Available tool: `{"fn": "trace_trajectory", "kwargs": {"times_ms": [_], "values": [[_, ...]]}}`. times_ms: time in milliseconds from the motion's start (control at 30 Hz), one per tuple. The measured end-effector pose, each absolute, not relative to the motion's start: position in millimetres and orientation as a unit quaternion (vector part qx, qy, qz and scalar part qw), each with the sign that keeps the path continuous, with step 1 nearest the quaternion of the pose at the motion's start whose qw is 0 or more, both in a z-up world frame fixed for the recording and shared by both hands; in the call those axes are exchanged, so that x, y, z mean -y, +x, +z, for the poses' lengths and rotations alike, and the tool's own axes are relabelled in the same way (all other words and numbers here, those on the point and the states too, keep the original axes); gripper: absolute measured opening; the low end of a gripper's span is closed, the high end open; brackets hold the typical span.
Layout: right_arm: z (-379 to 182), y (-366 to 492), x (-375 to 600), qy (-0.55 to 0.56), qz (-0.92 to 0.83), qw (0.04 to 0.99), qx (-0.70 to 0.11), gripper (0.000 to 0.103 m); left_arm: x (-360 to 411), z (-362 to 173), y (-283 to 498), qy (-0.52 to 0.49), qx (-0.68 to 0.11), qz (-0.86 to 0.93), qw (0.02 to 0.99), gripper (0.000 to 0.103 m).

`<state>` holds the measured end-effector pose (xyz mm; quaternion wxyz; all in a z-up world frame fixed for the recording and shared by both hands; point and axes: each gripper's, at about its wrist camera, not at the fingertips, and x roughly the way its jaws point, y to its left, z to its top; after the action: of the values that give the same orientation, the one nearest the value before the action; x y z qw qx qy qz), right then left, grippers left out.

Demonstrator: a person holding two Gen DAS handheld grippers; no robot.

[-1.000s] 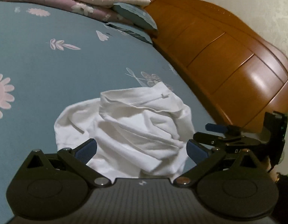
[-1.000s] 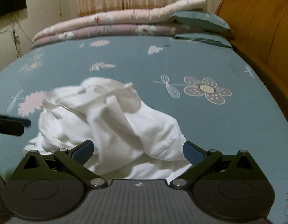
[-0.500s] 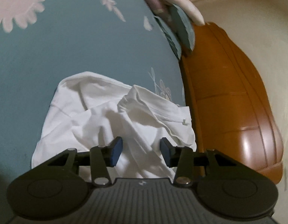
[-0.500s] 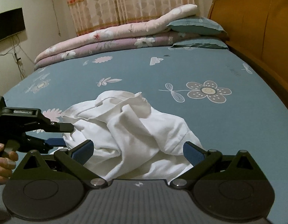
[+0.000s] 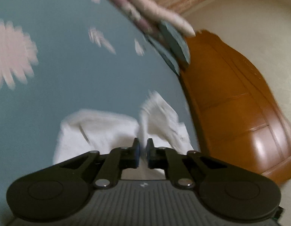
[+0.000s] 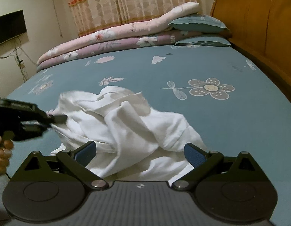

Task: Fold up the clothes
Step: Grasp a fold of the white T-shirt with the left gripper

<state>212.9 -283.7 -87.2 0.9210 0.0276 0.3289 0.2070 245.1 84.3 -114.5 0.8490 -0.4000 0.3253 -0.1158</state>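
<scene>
Left wrist view: the left gripper [image 5: 143,151] is seen pinched on a raised fold of the white garment [image 5: 107,131], a thin ridge of cloth caught between its blue pads [image 5: 137,151]. From the right wrist view, the right gripper [image 6: 139,151] is held spread wide over the near edge of the garment, nothing pressed between its pads. The garment is left crumpled in a heap on the blue floral bedsheet [image 6: 183,66]. No fold is judged made; spreading flat and all folding remain.
</scene>
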Motion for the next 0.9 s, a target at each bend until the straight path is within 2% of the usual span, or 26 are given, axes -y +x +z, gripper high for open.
{"fn": "trace_trajectory", "kwargs": {"times_ms": [167, 233, 300, 367, 700, 900], "values": [[-88, 217, 282, 0.021, 0.210, 0.922, -0.324, 0.101, -86, -111, 249, -0.404, -0.326, -0.140, 0.843, 0.005], [-86, 218, 282, 0.022, 0.208, 0.924, -0.321, 0.101, -84, -116, 243, -0.405, -0.334, -0.143, 0.839, 0.016], [-85, 217, 285, 0.030, 0.208, 0.924, -0.319, 0.101, -83, -122, 239, -0.414, -0.343, -0.145, 0.831, 0.033], [-85, 217, 286, 0.034, 0.207, 0.924, -0.318, 0.101, -81, -126, 233, -0.416, -0.349, -0.144, 0.827, 0.041], [-90, 215, 289, 0.044, 0.201, 0.925, -0.320, 0.101, -91, -141, 221, -0.444, -0.352, -0.100, 0.818, 0.048], [-96, 220, 288, 0.056, 0.202, 0.920, -0.332, 0.099, -73, -157, 239, -0.466, -0.383, -0.136, 0.786, 0.045]]}}
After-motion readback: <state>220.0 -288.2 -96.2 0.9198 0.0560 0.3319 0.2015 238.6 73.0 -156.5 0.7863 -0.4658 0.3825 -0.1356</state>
